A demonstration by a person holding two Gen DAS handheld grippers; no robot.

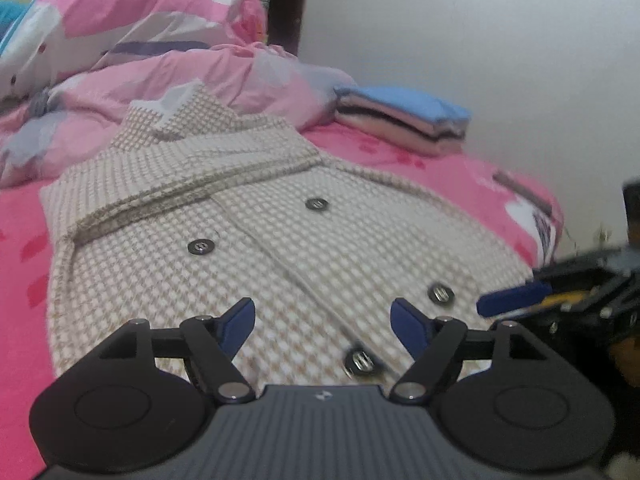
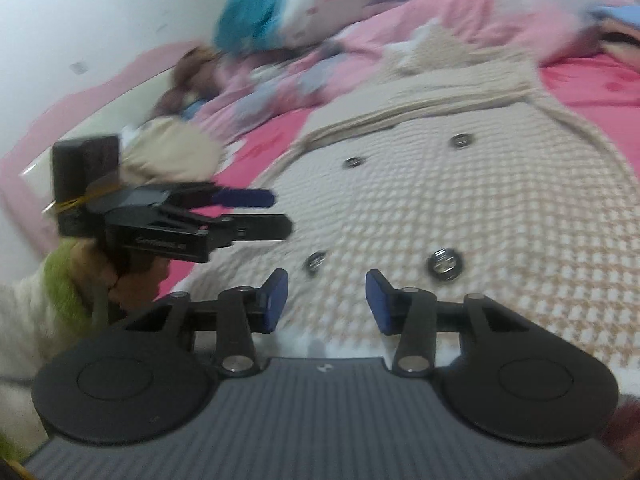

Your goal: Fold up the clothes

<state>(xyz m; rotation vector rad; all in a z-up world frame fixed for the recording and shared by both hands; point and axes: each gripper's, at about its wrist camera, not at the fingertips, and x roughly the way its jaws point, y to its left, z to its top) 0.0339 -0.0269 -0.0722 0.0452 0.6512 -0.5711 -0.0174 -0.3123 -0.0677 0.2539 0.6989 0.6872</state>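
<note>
A beige and white checked coat (image 1: 248, 216) with dark round buttons lies flat on the pink bed, collar at the far end. My left gripper (image 1: 322, 320) hovers open just above its near hem, nothing between the blue pads. My right gripper (image 2: 326, 300) is open too, over the coat (image 2: 460, 208) near the bottom buttons. In the left wrist view the right gripper (image 1: 516, 300) shows at the right edge beside the coat. The right wrist view shows the left gripper (image 2: 240, 204) at the coat's left edge, held by a hand in a green and cream sleeve (image 2: 60, 292).
A pink patterned duvet (image 1: 152, 40) is heaped behind the coat. A stack of folded clothes (image 1: 404, 118) with a blue one on top sits at the far right of the bed, near the white wall. A teal fluffy item (image 2: 256, 12) and a brown soft toy (image 2: 192, 80) lie at the bed's far left.
</note>
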